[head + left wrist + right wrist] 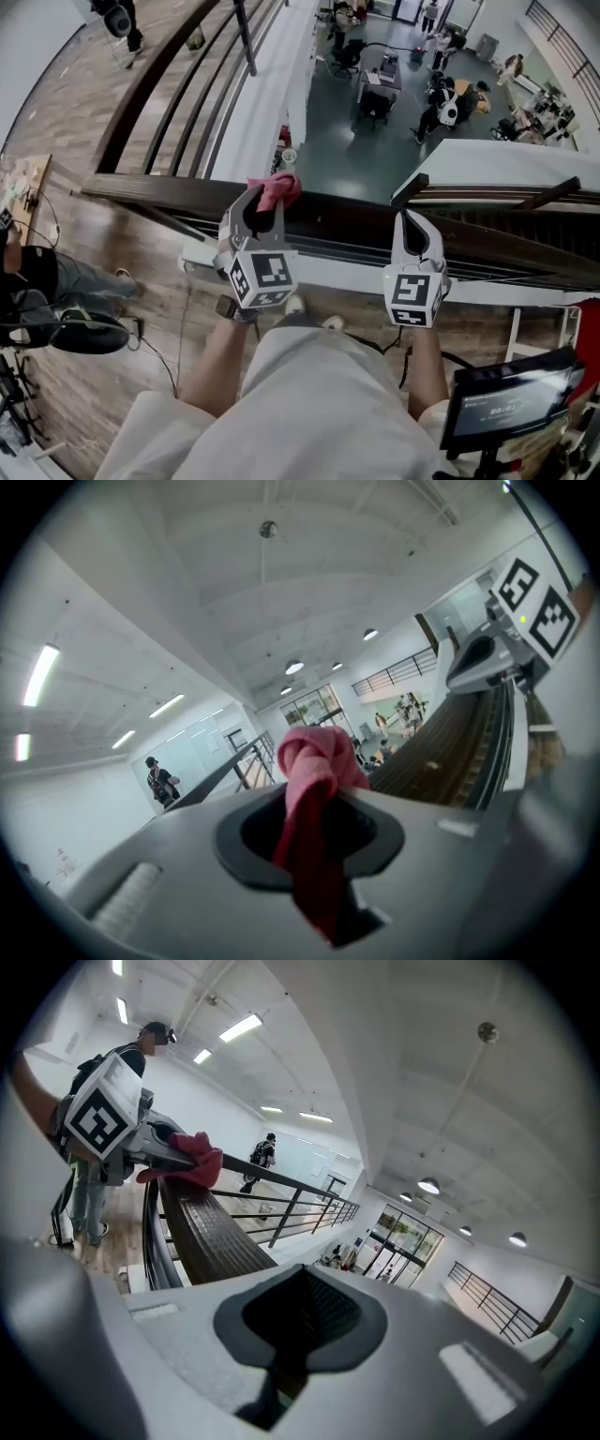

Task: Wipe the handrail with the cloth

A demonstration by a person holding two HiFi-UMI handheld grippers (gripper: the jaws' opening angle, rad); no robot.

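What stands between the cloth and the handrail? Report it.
Nothing visible. The left gripper holds the pink cloth right at the top of the dark handrail. Farther right along that rail, the right gripper sits over it, shut and empty.

The pink cloth (277, 190) looks soft and matt, and the dark handrail (347, 220) is ribbed, faintly glossy wood.

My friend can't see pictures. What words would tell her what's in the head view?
Seen from above, the left gripper pinches a pink cloth on top of a dark wooden handrail. The right gripper, shut and empty, is over the rail beside it. Far below, people are on a lower floor.
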